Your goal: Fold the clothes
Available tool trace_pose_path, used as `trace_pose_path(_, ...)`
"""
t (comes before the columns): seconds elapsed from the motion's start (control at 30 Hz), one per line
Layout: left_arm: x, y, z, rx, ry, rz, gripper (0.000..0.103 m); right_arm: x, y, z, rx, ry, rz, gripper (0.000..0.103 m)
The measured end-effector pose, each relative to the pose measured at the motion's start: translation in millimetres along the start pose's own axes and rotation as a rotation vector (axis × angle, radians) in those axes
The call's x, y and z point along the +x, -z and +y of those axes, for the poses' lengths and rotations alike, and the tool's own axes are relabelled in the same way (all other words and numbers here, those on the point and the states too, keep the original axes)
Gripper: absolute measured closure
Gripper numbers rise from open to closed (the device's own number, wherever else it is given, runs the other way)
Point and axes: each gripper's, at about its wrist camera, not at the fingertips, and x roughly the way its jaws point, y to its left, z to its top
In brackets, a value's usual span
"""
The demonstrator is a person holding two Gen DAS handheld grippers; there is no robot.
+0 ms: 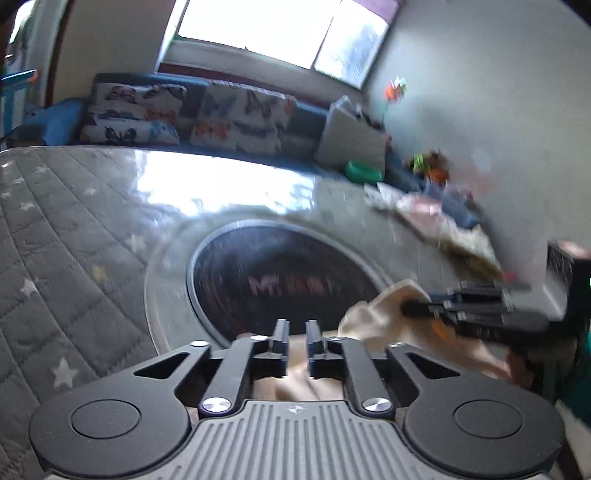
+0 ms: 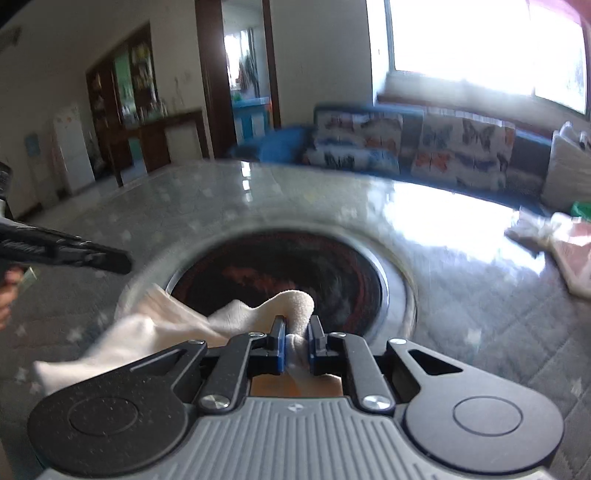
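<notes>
- Cloth (image 2: 155,325), cream and crumpled, hangs over the counter (image 2: 461,295) by the dark round inset (image 2: 280,273).
- My right gripper (image 2: 297,341) has its fingers clamped on a bunched edge.
- My left gripper (image 1: 297,341) holds nothing I can see, its fingers nearly together.
- I judge this the pick-up step; next I need a second corner to spread it flat.

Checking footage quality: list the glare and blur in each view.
Left wrist: window blown out, glare on tabletop, clutter at right smeared. Right wrist: window overexposed, table edge and cream cloth motion-blurred; right tool sharp.
</notes>
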Motion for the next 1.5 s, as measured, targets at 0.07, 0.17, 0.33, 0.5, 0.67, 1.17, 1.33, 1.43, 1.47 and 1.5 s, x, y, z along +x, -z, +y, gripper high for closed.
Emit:
trace_pose_path(0.07, 3, 8, -6, 0.029, -0.025, 0.022, 0.057, 3, 3, -5, 0.027, -0.012, 0.022, 0.087)
trace_pose_path(0.17, 9, 15, -9, 0.033, -0.045, 0.035, 0.056, 2, 4, -13, 0.046, -0.028, 0.023, 0.082)
trace_pose_path(0.33, 24, 22, -13, 0.046, -0.060, 0.070, 0.088, 10, 7, -19, 0.056, -0.040, 0.048, 0.075)
trace_pose_path(0.5, 13, 17, -10, 0.035, -0.067, 0.005, 0.097, 15, 9, -14, 0.053, -0.027, 0.064, 0.090)
trace_pose_path(0.67, -6, -1, -12, 0.053, -0.101, -0.112, 0.098, 1, -5, -6, 0.030, -0.021, -0.041, 0.092)
trace_pose_path(1.17, 44, 8, -3, 0.138, -0.287, -0.078, 0.097, 23, -10, -21, 0.095, 0.058, -0.023, 0.087)
trace_pose_path(1.33, 49, 10, -2, 0.133, -0.284, -0.067, 0.097, -27, 2, -42, 0.096, 0.062, 0.016, 0.087)
trace_pose_path(1.43, 50, 11, -2, 0.126, -0.284, -0.066, 0.096, -41, 14, -45, 0.091, 0.072, 0.051, 0.083)
trace_pose_path(1.47, 51, 10, -1, 0.125, -0.284, -0.065, 0.095, -44, 21, -44, 0.095, 0.086, 0.066, 0.081)
trace_pose_path(1.5, 51, 11, -1, 0.124, -0.285, -0.065, 0.095, -44, 25, -45, 0.103, 0.090, 0.077, 0.081)
